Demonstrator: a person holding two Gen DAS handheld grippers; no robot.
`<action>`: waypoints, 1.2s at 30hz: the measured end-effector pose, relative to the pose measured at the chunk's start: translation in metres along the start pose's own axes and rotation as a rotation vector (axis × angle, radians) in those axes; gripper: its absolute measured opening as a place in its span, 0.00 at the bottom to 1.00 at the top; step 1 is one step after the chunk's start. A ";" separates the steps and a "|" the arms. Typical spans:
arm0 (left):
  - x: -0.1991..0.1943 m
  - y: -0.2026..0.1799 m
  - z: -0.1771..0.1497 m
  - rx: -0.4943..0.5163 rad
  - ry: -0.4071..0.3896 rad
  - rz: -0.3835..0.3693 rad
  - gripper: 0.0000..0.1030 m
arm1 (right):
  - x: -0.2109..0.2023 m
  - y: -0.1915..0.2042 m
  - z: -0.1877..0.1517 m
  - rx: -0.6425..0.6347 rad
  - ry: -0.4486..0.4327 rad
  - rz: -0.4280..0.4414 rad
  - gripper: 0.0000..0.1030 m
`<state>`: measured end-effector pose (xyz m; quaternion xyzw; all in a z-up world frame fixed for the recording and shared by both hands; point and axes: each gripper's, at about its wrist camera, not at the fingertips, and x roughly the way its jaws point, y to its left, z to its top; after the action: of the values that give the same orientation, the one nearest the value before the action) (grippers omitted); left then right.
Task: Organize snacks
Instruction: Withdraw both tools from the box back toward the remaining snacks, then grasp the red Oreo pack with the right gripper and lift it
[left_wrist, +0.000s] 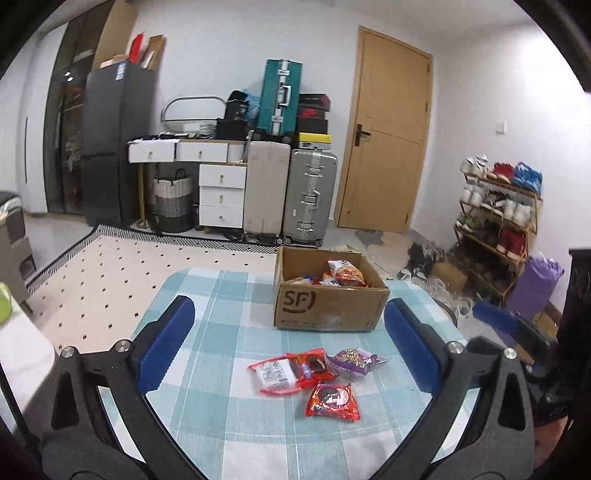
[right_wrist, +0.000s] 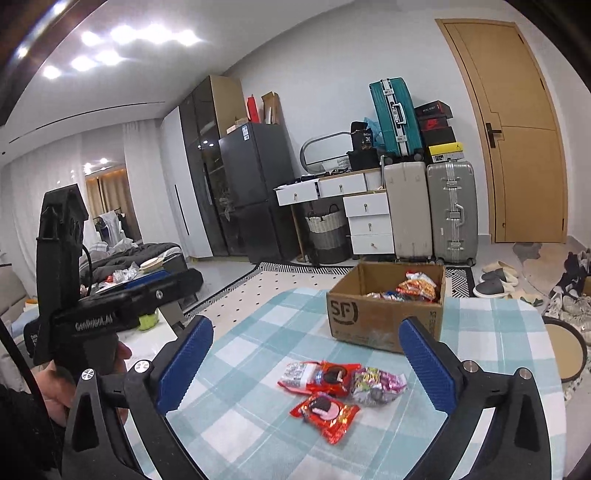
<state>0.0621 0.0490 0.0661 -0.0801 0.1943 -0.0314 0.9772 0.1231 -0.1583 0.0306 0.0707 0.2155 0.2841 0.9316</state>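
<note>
An open cardboard box (left_wrist: 328, 306) marked SF stands at the far side of the checked table (left_wrist: 229, 406) with several snack bags inside. Nearer lie three packets close together: a red one with a white label (left_wrist: 284, 373), a purple one (left_wrist: 354, 362) and a red cookie packet (left_wrist: 334, 400). My left gripper (left_wrist: 289, 310) is open, its blue pads wide apart over the table, nothing between them. In the right wrist view the box (right_wrist: 373, 317), the packets (right_wrist: 325, 410) and the open, empty right gripper (right_wrist: 306, 326) show the same way.
A hand (right_wrist: 55, 384) holds the left gripper's handle at the left. Behind the table are a patterned rug (left_wrist: 129, 273), white drawers (left_wrist: 221, 195), suitcases (left_wrist: 310, 199), a fridge (left_wrist: 110, 147), a wooden door (left_wrist: 388, 129) and a shoe rack (left_wrist: 498, 221).
</note>
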 end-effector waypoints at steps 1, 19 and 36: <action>0.006 0.002 -0.002 -0.006 0.001 -0.003 0.99 | 0.000 -0.001 -0.006 0.010 0.004 -0.003 0.99; 0.104 0.036 -0.128 -0.035 0.230 0.046 0.99 | 0.056 -0.010 -0.098 0.003 0.205 -0.041 0.99; 0.132 0.060 -0.152 -0.148 0.290 -0.006 0.99 | 0.153 -0.031 -0.113 0.116 0.435 -0.046 0.99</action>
<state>0.1275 0.0735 -0.1325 -0.1471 0.3350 -0.0311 0.9301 0.2030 -0.0969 -0.1335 0.0565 0.4288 0.2582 0.8639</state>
